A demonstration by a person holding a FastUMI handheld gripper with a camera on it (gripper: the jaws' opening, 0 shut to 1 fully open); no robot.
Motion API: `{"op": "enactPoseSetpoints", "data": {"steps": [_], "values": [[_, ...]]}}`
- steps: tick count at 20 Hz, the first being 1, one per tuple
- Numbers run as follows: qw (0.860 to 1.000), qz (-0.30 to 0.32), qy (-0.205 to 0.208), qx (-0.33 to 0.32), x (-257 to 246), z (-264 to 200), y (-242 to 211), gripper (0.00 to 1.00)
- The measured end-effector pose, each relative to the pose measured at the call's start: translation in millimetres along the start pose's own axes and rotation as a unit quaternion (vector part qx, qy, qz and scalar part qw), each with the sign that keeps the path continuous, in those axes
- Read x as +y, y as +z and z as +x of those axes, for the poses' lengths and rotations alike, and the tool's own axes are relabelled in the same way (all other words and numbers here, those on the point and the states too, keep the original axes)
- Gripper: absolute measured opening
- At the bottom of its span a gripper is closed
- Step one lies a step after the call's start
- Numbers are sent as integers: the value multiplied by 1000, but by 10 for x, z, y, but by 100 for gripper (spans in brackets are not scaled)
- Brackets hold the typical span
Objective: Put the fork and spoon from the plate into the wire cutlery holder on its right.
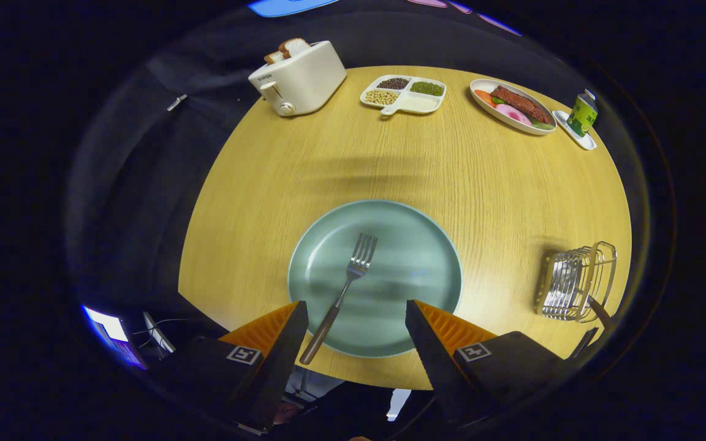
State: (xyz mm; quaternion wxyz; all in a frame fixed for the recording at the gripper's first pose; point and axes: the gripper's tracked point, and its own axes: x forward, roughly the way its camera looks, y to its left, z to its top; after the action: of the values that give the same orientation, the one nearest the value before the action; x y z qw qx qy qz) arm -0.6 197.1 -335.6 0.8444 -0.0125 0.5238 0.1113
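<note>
Spoon handles seem to project from the wire cutlery holder (576, 282) right of the plate (414, 245), but the bowl ends cannot be made out. A round wooden desk (267, 202) is bounded by dark cloth. On the plate the fork (342, 293) lies, handle over the near rim, between the spread fingers of the gripper (356, 320), which grip nothing. Beyond the plate, bare wood is seen up to a toaster (298, 76).
</note>
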Motion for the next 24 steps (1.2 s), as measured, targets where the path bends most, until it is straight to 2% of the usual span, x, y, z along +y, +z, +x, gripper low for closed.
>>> {"op": "enactPoseSetpoints", "data": {"steps": [10, 16, 19, 24], "values": [[998, 33, -44, 31, 37, 520, -299, 100], [998, 16, -53, 36, 88, 619, -339, 97], [998, 15, -56, 31, 106, 644, -321, 84], [997, 5, -72, 37, 59, 660, -344, 57]]}}
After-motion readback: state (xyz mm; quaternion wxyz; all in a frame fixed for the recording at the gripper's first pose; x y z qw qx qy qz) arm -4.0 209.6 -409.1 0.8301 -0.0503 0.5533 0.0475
